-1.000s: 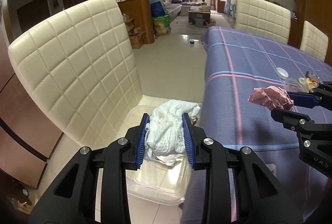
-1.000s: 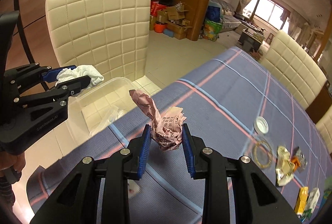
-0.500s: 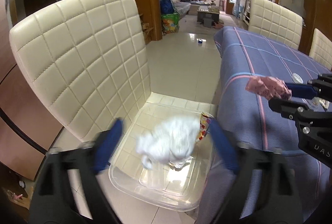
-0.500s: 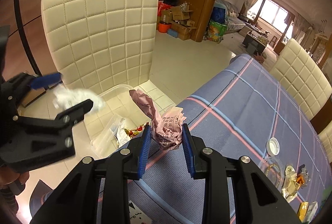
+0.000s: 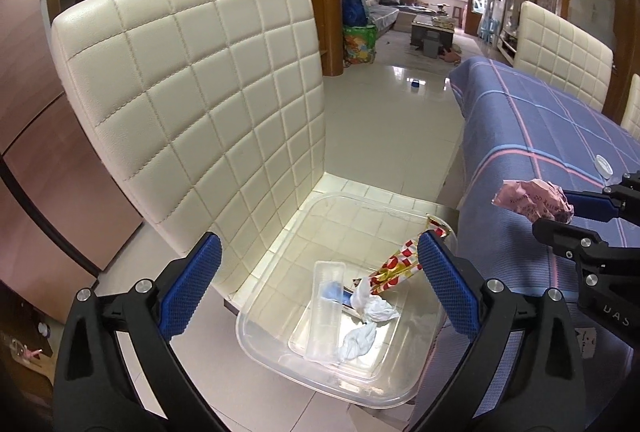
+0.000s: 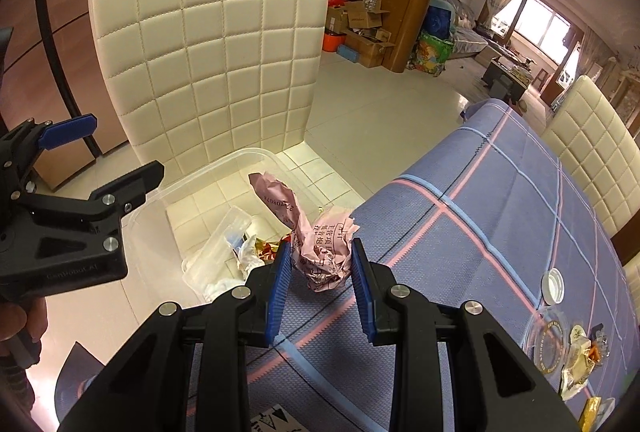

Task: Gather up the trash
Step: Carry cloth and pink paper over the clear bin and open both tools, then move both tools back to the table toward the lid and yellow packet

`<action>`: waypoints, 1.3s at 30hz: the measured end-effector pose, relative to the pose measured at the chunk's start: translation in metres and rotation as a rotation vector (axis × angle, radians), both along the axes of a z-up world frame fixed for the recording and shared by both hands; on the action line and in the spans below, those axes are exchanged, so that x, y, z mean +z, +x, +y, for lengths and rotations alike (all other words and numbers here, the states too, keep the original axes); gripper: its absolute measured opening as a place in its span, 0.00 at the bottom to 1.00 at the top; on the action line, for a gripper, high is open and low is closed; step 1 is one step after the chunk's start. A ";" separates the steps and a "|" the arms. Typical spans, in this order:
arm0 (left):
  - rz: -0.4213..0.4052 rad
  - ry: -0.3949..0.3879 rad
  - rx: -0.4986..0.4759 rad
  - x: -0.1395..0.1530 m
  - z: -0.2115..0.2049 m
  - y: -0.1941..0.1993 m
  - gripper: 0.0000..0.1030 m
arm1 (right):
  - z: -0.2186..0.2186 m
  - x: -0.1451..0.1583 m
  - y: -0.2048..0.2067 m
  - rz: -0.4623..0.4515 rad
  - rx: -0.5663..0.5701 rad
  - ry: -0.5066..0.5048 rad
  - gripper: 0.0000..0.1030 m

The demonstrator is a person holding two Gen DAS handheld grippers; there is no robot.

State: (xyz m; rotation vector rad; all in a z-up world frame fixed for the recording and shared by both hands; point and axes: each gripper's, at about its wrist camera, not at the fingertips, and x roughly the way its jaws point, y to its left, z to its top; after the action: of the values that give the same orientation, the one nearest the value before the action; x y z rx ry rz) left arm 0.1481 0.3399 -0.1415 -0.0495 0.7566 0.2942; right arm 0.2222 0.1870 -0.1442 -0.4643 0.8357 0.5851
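The left gripper (image 5: 318, 284), its fingers now spread wide, has dropped the white tissue (image 5: 366, 328) into the clear bin (image 5: 276, 346), while the right gripper (image 6: 318, 282) holds the pink paper wad (image 6: 320, 252), due next.

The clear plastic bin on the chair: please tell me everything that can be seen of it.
The clear plastic bin is a shallow rectangular tub with rounded corners and a thick rim, transparent enough that the cream chair seat shows through it. It sits flat on that seat, close to the table edge. Inside lie white crumpled tissue, a red-and-gold wrapper and a clear plastic tray. The open left claw hovers above it, touching nothing.
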 end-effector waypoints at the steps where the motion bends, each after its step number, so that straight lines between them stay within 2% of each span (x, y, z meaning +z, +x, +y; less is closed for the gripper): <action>1: 0.001 0.009 0.010 0.000 0.001 -0.001 0.95 | 0.001 0.000 -0.001 -0.001 0.003 0.001 0.29; 7: 0.016 0.004 0.038 -0.003 0.008 -0.006 0.95 | 0.003 0.002 -0.008 -0.021 0.018 0.005 0.30; 9: 0.015 -0.001 0.041 -0.003 0.009 -0.007 0.95 | 0.002 0.003 -0.008 -0.019 0.017 0.009 0.42; 10: 0.014 -0.001 0.041 -0.003 0.009 -0.008 0.95 | 0.002 0.004 -0.008 -0.028 0.008 0.007 0.63; 11: 0.015 0.000 0.040 -0.002 0.008 -0.008 0.95 | 0.000 0.006 -0.009 -0.046 -0.001 0.014 0.75; 13: 0.014 0.003 0.040 -0.002 0.007 -0.009 0.95 | -0.006 0.011 -0.011 -0.076 -0.015 0.033 0.75; 25: -0.004 -0.001 -0.013 0.013 -0.019 -0.010 0.95 | -0.037 0.015 -0.008 -0.017 -0.077 0.068 0.75; 32: -0.024 0.028 -0.110 0.031 -0.066 -0.007 0.95 | -0.086 0.031 -0.013 -0.034 -0.168 0.110 0.75; 39: -0.023 0.034 -0.252 0.040 -0.138 0.003 0.95 | -0.165 0.037 -0.027 -0.078 -0.310 0.100 0.75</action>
State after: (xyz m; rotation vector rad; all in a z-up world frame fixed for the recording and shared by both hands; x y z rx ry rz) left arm 0.1510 0.2020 -0.1016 0.0740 0.7262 0.0660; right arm 0.1948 0.0225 -0.1068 -0.2573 0.7811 0.3189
